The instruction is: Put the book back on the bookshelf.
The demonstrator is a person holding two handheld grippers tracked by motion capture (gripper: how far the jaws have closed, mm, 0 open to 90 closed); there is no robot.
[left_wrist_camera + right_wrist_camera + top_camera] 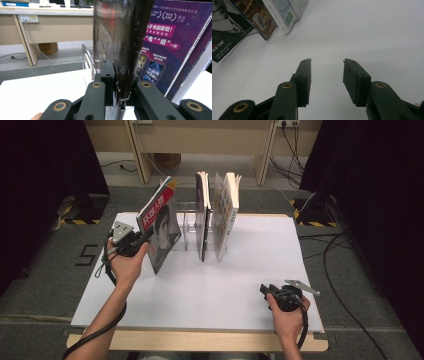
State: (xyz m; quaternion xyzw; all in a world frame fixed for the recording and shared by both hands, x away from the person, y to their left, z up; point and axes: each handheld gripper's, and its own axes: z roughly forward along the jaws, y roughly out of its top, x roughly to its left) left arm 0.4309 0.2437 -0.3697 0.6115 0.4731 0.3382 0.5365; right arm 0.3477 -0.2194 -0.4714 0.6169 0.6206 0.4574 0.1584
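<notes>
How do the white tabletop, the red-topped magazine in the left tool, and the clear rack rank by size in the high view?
1. white tabletop
2. red-topped magazine, though it leans toward the camera
3. clear rack, mostly hidden behind books, so unsure

Right tool [325, 75] gaping over white table [367, 32], books [249, 22] upper left

Grey carpet floor [45, 265] all around, black curtains [45, 155] on both sides — pretty dim there. A light wooden desk [200, 135] stands at the back, cables [292, 150] trailing underneath, maybe a cardboard box [167, 159] too.
</notes>
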